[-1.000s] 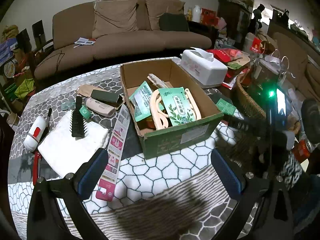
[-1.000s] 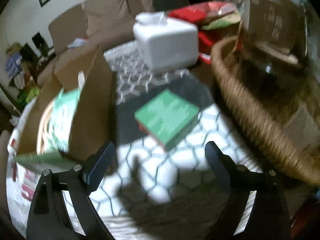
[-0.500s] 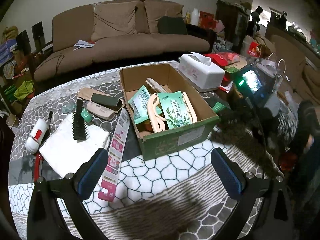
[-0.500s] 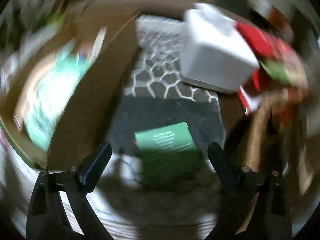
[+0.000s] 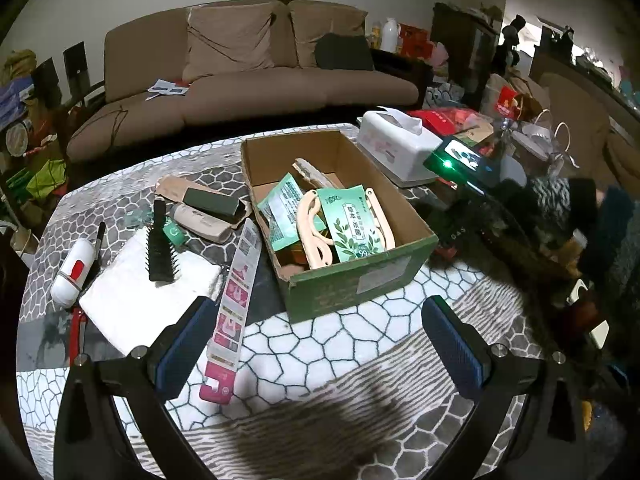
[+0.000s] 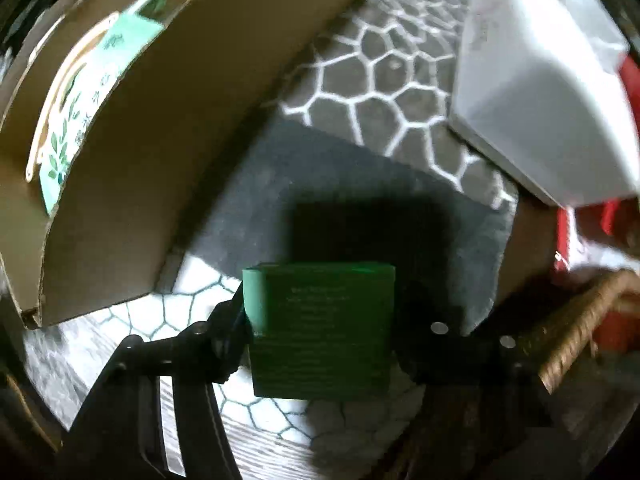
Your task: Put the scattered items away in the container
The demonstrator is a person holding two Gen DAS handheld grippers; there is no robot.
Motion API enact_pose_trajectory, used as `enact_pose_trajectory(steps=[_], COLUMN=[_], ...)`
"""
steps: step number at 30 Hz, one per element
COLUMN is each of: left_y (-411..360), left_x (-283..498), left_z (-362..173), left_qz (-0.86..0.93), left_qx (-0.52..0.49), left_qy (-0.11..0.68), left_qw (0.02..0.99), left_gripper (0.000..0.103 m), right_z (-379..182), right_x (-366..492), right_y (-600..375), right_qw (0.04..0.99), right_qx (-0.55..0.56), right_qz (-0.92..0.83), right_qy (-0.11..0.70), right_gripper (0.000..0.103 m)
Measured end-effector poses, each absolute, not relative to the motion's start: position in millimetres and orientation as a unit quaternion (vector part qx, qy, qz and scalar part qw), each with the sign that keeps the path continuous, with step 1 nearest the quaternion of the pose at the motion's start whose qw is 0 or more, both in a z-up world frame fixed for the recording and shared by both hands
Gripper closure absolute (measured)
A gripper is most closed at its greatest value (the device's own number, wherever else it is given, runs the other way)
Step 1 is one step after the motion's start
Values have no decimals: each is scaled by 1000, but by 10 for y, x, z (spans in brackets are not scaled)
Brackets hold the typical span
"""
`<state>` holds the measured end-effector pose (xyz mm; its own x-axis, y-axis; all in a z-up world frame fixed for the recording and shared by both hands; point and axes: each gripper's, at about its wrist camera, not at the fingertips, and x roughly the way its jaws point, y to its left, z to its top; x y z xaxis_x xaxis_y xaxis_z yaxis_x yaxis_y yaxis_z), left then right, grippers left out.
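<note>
A brown sofa [image 5: 240,80] is sitting at the far side of the room, seen only by the left wrist camera. Nearer, a table under a grey stone-patterned cloth [image 5: 340,344] is carrying the clutter. The open cardboard box [image 5: 348,280] is standing mid-table, already holding green packets and pale hangers; the right wrist camera is catching only its brown side wall [image 6: 160,160] at the left. Just right of the box a white tissue box [image 5: 394,148] is resting; it is filling the upper right of the right wrist view [image 6: 540,100].

Left of the box, a white folded cloth [image 5: 132,300], a long pink card [image 5: 234,312], a black comb [image 5: 160,248] and a white tube [image 5: 74,272] are lying scattered; the right camera is showing none of these.

The left gripper [image 5: 316,344] is hovering over the near cloth with its jaws spread wide and nothing between them.

The right gripper [image 6: 320,332] is pointing down between box and wicker basket [image 6: 572,328]; its jaws have just been closing and are now pressing both sides of a small green box [image 6: 320,332], which only this view is showing.
</note>
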<state>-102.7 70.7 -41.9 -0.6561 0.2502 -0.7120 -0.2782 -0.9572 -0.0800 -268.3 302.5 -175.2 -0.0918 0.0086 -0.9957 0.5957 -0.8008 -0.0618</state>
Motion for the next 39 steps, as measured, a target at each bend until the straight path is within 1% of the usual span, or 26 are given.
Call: enact_pose_trajectory(steps=[3,5,8,11,16,19,23,27,32,36,39], left_y=[688,683,675,658,628,613,590,583,560,527,496], left_x=[-1024,-1027,-1025,-1022,-1027,-1020,-1023,-1012,-1023,-1056,-1100], left_z=[-405,-398,-387,-372,-354,-336,-330,-315,-300,-304,-320], left_qz=[911,912,914,916,918,921,921,922,923,922,922], left_qx=[-386,-384,-381,-377,-374,-370,-373,-371,-371,-373,-376], left_qy=[14,13,12,11,8,6,7,8,7,12,10], left_qw=[143,142,140,138,129,122,109,109,104,98,96], left_gripper=[0,0,0,0,0,0,0,0,0,0,0], right_z=[-1650,-1474,-1172,-849,-446,-219,-244,-364,-189,-61,-62], right_x=[-2501,-2329,-1968,-1525,-1091,-861,-700,-792,-1119,-1598,-2043], right_y=[2999,2978,2896,2817,2815,2692,2639,2563,2513,2346,2204], right_qw=[178,146,128,117,130,137,124,148,163,173,183], right_qx=[631,604,547,491,430,383,340,360,347,349,371], right_qz=[-723,-757,-807,-850,-890,-910,-930,-920,-922,-915,-902], right_qy=[218,201,180,148,84,74,63,47,52,102,124], right_gripper=[46,46,46,46,46,46,46,46,46,46,46])
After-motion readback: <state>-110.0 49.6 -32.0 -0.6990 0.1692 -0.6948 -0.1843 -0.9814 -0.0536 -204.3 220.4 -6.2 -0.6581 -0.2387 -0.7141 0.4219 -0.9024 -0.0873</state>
